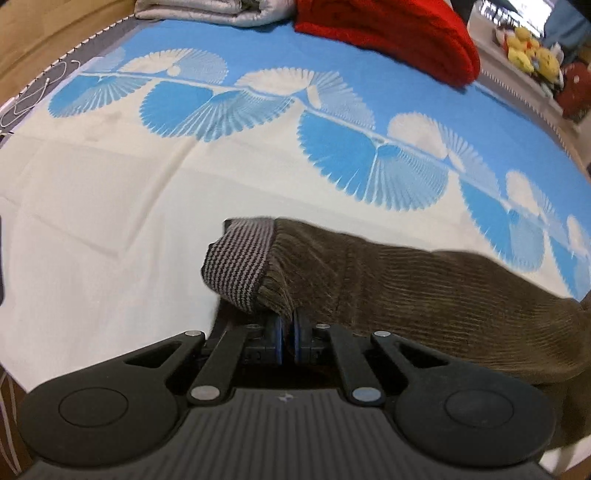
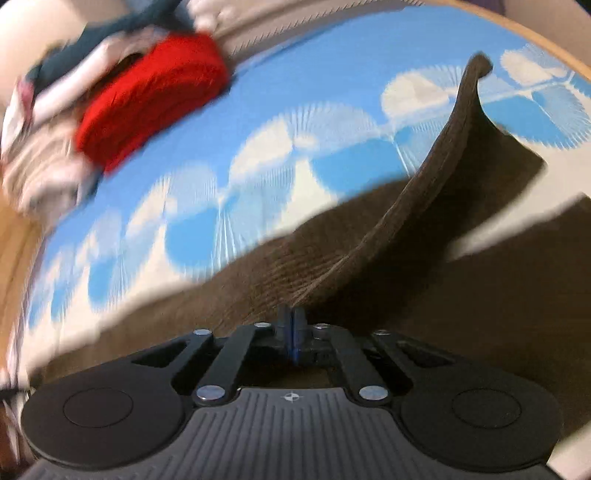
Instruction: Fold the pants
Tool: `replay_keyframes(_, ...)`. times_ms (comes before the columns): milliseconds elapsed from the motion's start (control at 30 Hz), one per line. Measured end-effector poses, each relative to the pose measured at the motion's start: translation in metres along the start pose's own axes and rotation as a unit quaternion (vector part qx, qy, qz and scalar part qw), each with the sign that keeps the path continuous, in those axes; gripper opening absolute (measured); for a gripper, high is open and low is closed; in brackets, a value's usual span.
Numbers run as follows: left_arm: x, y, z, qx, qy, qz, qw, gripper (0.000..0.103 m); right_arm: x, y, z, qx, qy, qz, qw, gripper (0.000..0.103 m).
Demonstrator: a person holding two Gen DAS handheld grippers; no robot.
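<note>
Brown corduroy pants (image 1: 424, 291) with a striped grey waistband (image 1: 238, 266) hang over a bed sheet with blue fan patterns (image 1: 258, 51). My left gripper (image 1: 289, 325) is shut on the pants right by the waistband and holds them up. In the right wrist view the pants (image 2: 332, 269) stretch from the jaws to a raised far end at the upper right. My right gripper (image 2: 291, 317) is shut on a fold edge of the pants. The right view is blurred by motion.
A red knitted garment (image 1: 391, 33) and a folded grey quilt (image 1: 214, 13) lie at the far side of the bed. Stuffed toys (image 1: 532, 55) sit on a shelf at the right. The red garment (image 2: 151, 96) and a pile of clothes (image 2: 55, 110) show at left in the right wrist view.
</note>
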State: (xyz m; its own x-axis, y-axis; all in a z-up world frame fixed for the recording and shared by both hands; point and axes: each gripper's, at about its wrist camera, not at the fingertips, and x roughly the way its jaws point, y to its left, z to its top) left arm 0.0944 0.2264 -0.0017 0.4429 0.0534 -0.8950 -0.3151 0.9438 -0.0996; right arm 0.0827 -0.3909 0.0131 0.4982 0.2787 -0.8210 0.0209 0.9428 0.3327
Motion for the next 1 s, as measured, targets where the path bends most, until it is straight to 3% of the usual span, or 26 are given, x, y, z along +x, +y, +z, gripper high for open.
replay_keyframes(100,0.014,0.004,-0.007,0.022,0.044,0.001,0.9988,0.006,-0.003,-0.014,-0.034,-0.028,0.067,0.017,0.997,0.000)
replay_keyframes(167,0.024,0.003,-0.007,0.034,0.067,0.016,0.9971,0.010,-0.003,-0.025,-0.041,-0.031,0.066,0.001,0.997,0.001)
replay_keyframes(233,0.028,0.006,-0.004,0.019,0.068,0.015,0.9974,0.011,-0.003,-0.048,-0.035,-0.009,0.042,-0.030,0.999,0.002)
replay_keyframes(300,0.031,0.012,-0.003,-0.009,0.069,0.006,0.9976,0.013,-0.008,-0.078,-0.024,0.052,-0.003,-0.056,0.997,0.005)
replay_keyframes(400,0.037,0.013,-0.002,-0.031,0.080,0.004,0.9963,0.015,-0.018,-0.128,-0.009,0.167,-0.078,-0.063,0.981,0.008)
replay_keyframes(467,0.040,0.010,-0.001,-0.027,0.082,0.003,0.9962,0.025,-0.017,-0.150,-0.003,0.211,-0.110,-0.061,0.969,0.008)
replay_keyframes(600,0.048,0.009,0.002,-0.030,0.092,0.007,0.9953,0.026,0.000,-0.178,0.008,0.261,-0.124,-0.047,0.956,0.012)
replay_keyframes(667,0.052,0.010,0.003,-0.037,0.097,0.008,0.9946,0.026,0.012,-0.180,0.016,0.275,-0.127,-0.043,0.952,0.030)
replay_keyframes(700,0.053,0.011,0.003,-0.038,0.098,0.008,0.9944,0.026,0.018,-0.183,0.019,0.283,-0.128,-0.037,0.950,0.044)
replay_keyframes(733,0.054,0.011,0.004,-0.036,0.101,0.007,0.9942,0.026,0.023,-0.182,0.020,0.292,-0.130,-0.035,0.947,0.048)
replay_keyframes(833,0.056,0.011,0.004,-0.035,0.103,0.010,0.9940,0.026,0.038,-0.191,0.023,0.323,-0.124,-0.038,0.937,0.048)
replay_keyframes(967,0.058,0.012,0.004,-0.035,0.103,0.008,0.9940,0.026,0.056,-0.193,0.029,0.330,-0.126,-0.058,0.934,0.047)
replay_keyframes(1000,0.058,0.012,0.005,-0.034,0.102,0.008,0.9942,0.026,0.057,-0.190,0.029,0.324,-0.130,-0.061,0.935,0.038)
